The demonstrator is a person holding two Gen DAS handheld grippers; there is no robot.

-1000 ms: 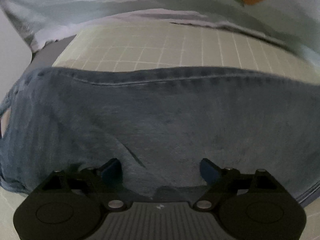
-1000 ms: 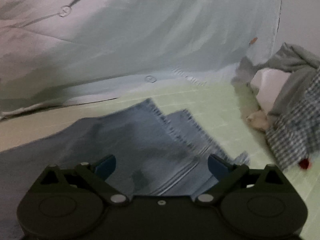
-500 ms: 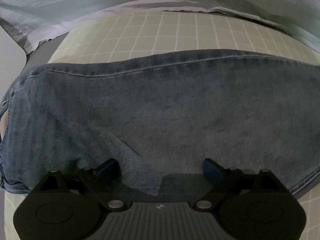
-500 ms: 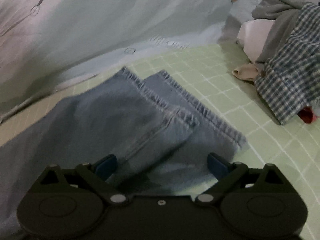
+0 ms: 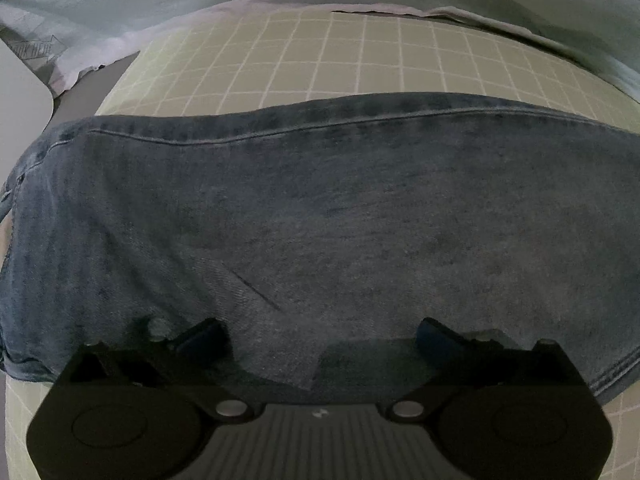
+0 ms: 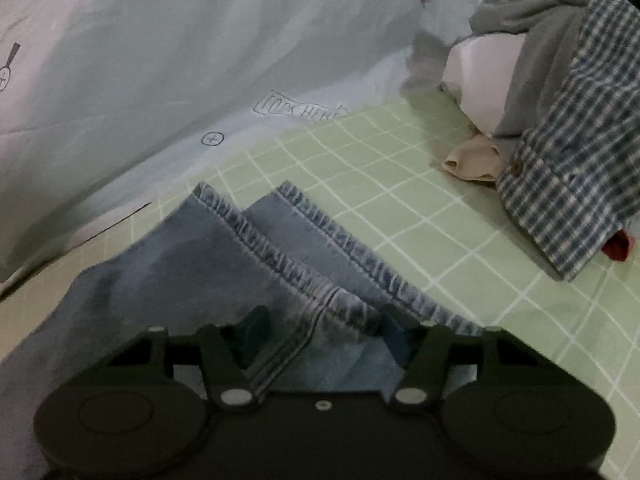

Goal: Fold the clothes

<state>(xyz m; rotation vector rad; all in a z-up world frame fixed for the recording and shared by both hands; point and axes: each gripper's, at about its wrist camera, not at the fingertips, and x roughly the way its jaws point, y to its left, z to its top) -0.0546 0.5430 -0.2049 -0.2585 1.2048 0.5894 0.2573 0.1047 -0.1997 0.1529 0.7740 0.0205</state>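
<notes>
Jeans [image 5: 320,216] flat on green grid sheet [image 5: 360,60], long axis side to side in left view; leg hems [image 6: 304,248] stacked, pointing toward pale printed bedding [image 6: 180,40]. Since a second ago: right gripper [image 6: 324,330] now lower and nearer the hems, jaws closing around the top hem edge, pads not clearly pressing. Left gripper [image 5: 320,338] in place above the waist end, jaws opening, nothing gripped. Judged: hem pickup beginning for the lengthwise fold. Checked shirt [image 6: 568,160] heaped well apart.

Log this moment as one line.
left tool: opening over jeans | right tool: closing, leg hem between fingers | unfolded
</notes>
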